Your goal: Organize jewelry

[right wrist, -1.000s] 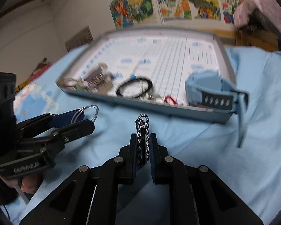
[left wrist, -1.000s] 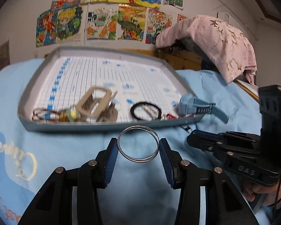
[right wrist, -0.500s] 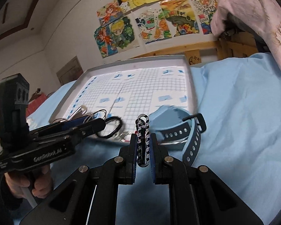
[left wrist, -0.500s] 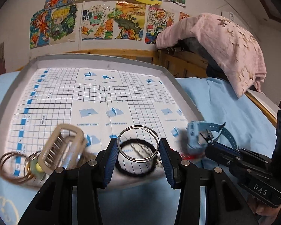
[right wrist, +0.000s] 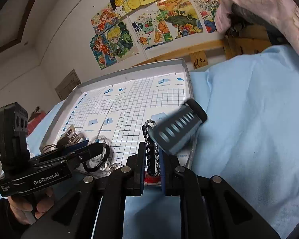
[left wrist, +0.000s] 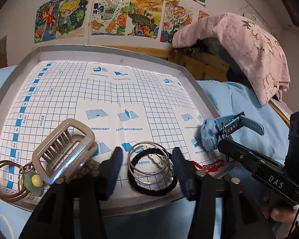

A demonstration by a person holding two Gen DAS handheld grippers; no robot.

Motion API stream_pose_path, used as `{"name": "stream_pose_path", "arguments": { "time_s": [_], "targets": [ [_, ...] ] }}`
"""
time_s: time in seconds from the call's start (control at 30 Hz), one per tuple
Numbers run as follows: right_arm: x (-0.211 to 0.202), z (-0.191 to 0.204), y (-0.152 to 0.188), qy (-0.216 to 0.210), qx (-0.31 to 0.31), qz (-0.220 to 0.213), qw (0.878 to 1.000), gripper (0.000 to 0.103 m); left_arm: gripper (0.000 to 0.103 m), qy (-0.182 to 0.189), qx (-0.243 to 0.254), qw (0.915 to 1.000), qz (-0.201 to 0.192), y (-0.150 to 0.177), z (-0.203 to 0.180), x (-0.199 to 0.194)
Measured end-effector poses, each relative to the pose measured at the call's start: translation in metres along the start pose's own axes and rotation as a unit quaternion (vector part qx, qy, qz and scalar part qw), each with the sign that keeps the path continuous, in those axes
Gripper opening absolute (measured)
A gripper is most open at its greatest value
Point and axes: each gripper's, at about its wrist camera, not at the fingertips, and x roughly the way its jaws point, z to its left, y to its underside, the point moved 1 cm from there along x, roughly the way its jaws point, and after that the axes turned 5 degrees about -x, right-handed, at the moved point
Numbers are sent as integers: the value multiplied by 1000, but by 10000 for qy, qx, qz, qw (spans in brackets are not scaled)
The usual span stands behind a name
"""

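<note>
My left gripper (left wrist: 147, 164) hangs over the near edge of the shallow grey tray (left wrist: 109, 49). Its jaws stand wide, and the silver bangle (left wrist: 148, 162) lies loose between them on top of a black hair tie (left wrist: 152, 188). My right gripper (right wrist: 152, 157) is shut on a black-and-white patterned bracelet (right wrist: 150, 139) at the tray's near right corner. A blue watch (left wrist: 213, 131) lies over the tray's right rim. It also shows blurred in the right wrist view (right wrist: 177, 131), just beyond the bracelet.
In the tray lie a beige hair claw (left wrist: 63, 149), brown rings with a green-and-yellow charm (left wrist: 32, 180) and a red cord (left wrist: 209, 164). The tray sits on a light blue cloth (right wrist: 249, 129). A pink cloth (left wrist: 249, 45) drapes furniture at back right.
Both grippers moved forward to the tray. My left jaws opened and the silver bangle now lies free on the hair tie. My right gripper carried the bracelet up against the watch.
</note>
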Motion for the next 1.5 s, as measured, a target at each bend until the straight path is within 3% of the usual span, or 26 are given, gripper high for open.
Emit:
{"name": "stream_pose_path", "arguments": {
  "time_s": [0.07, 0.23, 0.27, 0.4, 0.6, 0.73, 0.9, 0.97, 1.17, 1.5],
  "targets": [
    [1, 0, 0, -6, 18, 11, 10000, 12, 63, -40, 11, 10000, -61, 0, 0, -2],
    [0, -2, 1, 32, 63, -15, 10000, 12, 66, -164, -16, 9995, -265, 2, 1, -10],
    [-1, -1, 0, 54, 51, -22, 10000, 14, 67, -170, -36, 9994, -292, 2, 1, -11],
    [-10, 0, -1, 123, 13, -158, 9998, 38, 78, -185, -148, 9987, -461, 1, 3, -21],
    [-27, -2, -9, 249, -21, -372, 9990, 41, 80, -186, -409, 9959, -787, 2, 6, -45],
    [-51, 3, -17, 334, -234, -588, 9974, 55, 98, -227, -442, 9927, -1100, 4, 1, -73],
    [-88, 25, -15, 406, -790, -748, 9932, 76, 101, -299, -537, 9889, -1355, 6, -1, -111],
    [-103, 32, -13, 445, -921, -824, 9913, 80, 103, -387, -552, 9866, -1487, 10, -1, -129],
    [-153, 44, -5, 355, -729, -1152, 9900, 99, 103, -495, -517, 9819, -1754, 28, 2, -188],
    [-226, 91, 26, 271, -834, -1792, 9799, 101, 103, -565, -401, 9802, -1853, 69, 22, -269]
  ]
}}
